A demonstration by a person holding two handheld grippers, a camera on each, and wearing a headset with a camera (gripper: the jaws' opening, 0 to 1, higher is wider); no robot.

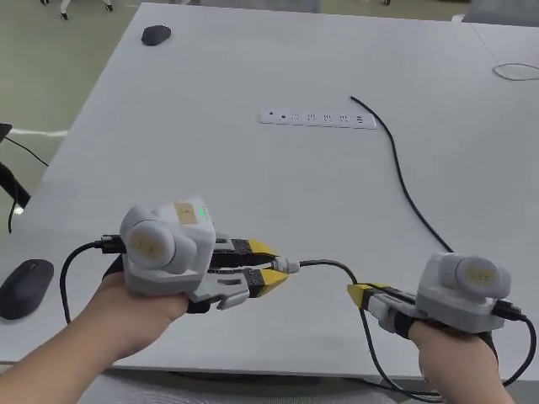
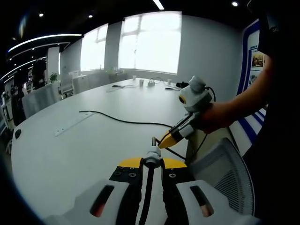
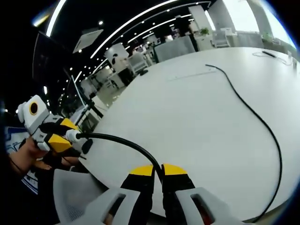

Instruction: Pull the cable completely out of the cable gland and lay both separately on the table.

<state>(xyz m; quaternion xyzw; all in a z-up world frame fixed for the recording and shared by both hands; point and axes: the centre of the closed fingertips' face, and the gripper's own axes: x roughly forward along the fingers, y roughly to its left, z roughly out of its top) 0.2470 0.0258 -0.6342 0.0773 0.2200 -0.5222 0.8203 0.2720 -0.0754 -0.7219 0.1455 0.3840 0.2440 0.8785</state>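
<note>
A small pale cable gland (image 1: 290, 266) sits at the yellow tips of my left gripper (image 1: 268, 265), which is shut on it just above the table's near edge. In the left gripper view the gland (image 2: 152, 157) shows between the tips of the left gripper (image 2: 152, 163). A black cable (image 1: 327, 264) arcs out of the gland to my right gripper (image 1: 358, 295), which is shut on it. The right gripper view shows the cable (image 3: 122, 143) curving from the gland (image 3: 72, 136) down into the shut right gripper (image 3: 157, 169).
A white power strip (image 1: 317, 119) lies mid-table, with a long black cable (image 1: 404, 185) running from near it toward the right gripper. One dark mouse (image 1: 156, 34) is at the far left, another (image 1: 25, 286) at the near left edge. The grey table (image 1: 210, 168) is broad.
</note>
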